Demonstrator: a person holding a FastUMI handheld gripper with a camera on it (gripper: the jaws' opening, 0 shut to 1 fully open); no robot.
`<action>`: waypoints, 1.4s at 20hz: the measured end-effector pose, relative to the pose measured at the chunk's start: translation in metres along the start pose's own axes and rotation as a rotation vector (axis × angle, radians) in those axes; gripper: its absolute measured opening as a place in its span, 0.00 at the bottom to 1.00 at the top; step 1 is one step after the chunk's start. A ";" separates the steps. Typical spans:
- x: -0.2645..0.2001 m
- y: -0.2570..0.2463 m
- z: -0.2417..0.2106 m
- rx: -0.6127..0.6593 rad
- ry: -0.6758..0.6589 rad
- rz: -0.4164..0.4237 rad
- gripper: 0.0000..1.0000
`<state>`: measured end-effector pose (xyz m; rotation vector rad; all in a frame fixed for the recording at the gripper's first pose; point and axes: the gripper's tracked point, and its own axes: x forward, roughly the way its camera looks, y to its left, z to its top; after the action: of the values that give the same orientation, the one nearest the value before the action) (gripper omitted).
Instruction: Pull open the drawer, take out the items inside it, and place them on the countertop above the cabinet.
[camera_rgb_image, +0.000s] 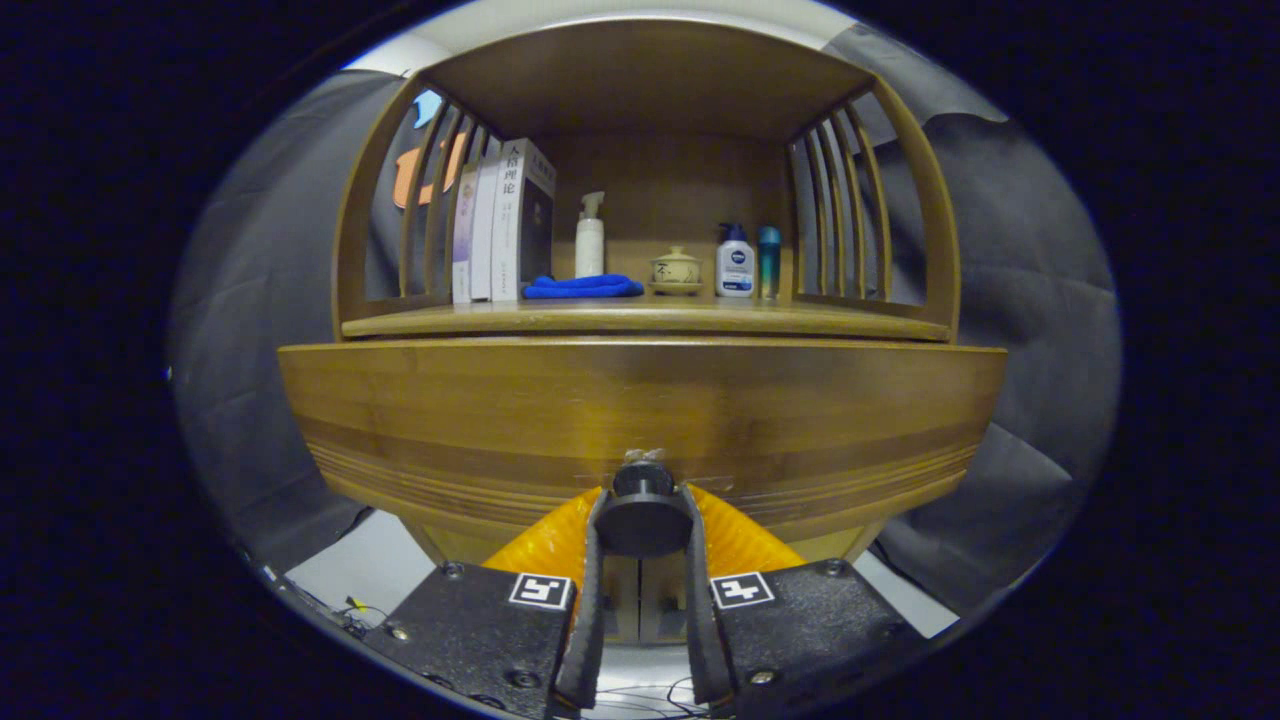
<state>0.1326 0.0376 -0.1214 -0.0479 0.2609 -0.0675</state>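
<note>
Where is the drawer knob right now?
In the gripper view, the drawer knob sits between the gripper fingers, both pressing on it, low at the middle of the drawer front.

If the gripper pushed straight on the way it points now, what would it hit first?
Nothing free lies ahead: the gripper fingers already appear clamped on the round drawer knob. Pushed on, they would likely meet the wooden drawer front right behind it, though depth is hard to judge.

Gripper (643, 512) closed on drawer knob (642, 517), both fingers apparently pressing its sides. Drawer front (640, 415) directly behind knob. Above it: countertop (640, 318) with books (500, 225), blue cloth (583, 287), bottles.
</note>
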 end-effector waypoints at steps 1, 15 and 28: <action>-0.009 0.000 -0.003 0.002 -0.004 -0.001 0.38; -0.106 0.004 -0.044 0.080 0.024 0.022 0.37; -0.121 0.001 -0.053 0.062 0.040 0.049 0.40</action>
<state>0.0019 0.0458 -0.1415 0.0214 0.2997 -0.0280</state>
